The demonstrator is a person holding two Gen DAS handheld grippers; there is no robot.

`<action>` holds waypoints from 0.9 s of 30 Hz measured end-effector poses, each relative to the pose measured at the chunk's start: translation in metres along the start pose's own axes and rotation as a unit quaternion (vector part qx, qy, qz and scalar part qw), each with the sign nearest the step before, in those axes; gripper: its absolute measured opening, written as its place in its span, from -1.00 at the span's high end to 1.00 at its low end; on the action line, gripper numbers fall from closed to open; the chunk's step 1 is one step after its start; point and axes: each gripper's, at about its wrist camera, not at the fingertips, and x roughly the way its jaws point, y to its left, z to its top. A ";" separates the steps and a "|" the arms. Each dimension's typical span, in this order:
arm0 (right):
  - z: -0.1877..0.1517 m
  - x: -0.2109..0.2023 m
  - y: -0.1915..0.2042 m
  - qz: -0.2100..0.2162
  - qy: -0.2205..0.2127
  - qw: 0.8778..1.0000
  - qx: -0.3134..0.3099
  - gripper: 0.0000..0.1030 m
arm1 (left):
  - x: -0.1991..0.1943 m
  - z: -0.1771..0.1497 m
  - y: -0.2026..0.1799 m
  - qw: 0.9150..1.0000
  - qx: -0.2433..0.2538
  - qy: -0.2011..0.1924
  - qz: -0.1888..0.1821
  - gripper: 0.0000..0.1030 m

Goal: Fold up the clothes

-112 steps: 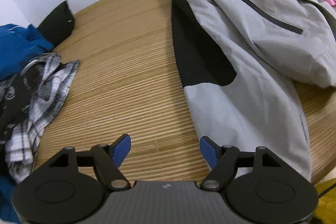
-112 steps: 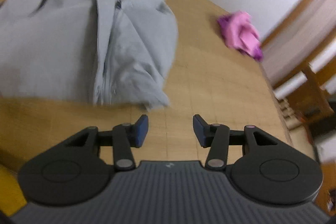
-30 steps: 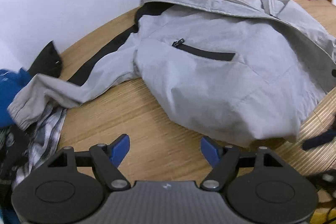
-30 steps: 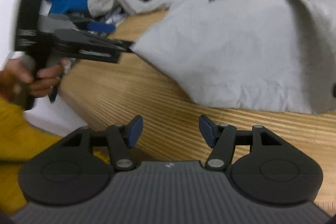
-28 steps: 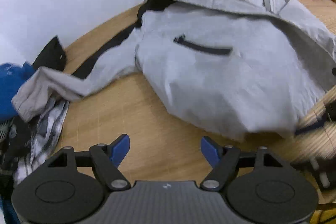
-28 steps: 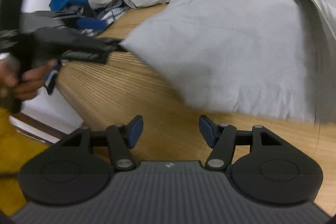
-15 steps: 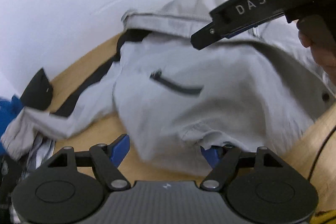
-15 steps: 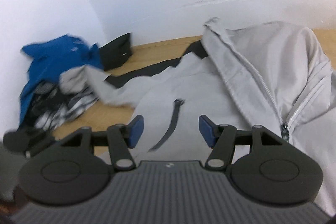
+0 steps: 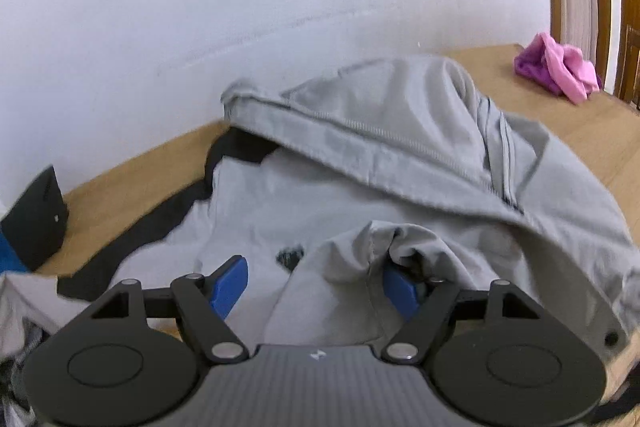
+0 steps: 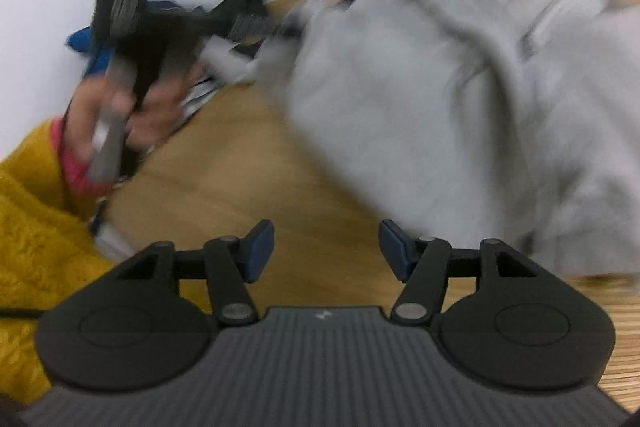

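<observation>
One large grey zip-up jacket with black side panels (image 9: 400,163) lies spread across the wooden slatted bench (image 9: 132,183), its hem towards the near edge and its hood by the white wall. The step in hand looks like taking up the hem for a first fold. The left hand-held gripper (image 9: 316,283) stands with its blue pads wide apart, a bunched fold of hem draped between them and over the right pad, not pinched. The right hand-held gripper (image 10: 326,251) is open too, over bare bench just beside the jacket's edge, holding nothing. To fold well, each should probably close on a separate hem corner, single layer, before lifting together; a bunched grip would likely crease it.
</observation>
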 end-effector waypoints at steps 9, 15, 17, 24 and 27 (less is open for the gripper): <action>0.036 0.012 -0.041 -0.087 -0.069 0.993 0.035 -0.13 | 0.008 0.010 0.006 0.999 -0.015 0.014 0.031 -0.56; 0.083 0.000 -0.060 -0.124 -0.116 0.985 -0.019 -0.12 | 0.002 0.003 0.000 0.998 -0.026 0.042 0.027 -0.57; 0.100 0.008 -0.062 -0.130 -0.123 0.983 -0.046 -0.12 | -0.011 0.001 -0.011 0.999 -0.010 0.039 0.019 -0.54; 0.155 0.036 -0.076 -0.094 -0.131 0.983 -0.083 -0.14 | -0.017 -0.006 -0.067 0.997 0.059 0.047 0.032 -0.58; 0.154 0.032 -0.074 -0.074 -0.130 0.985 -0.085 -0.14 | 0.004 0.001 -0.076 0.994 0.054 0.060 0.078 -0.55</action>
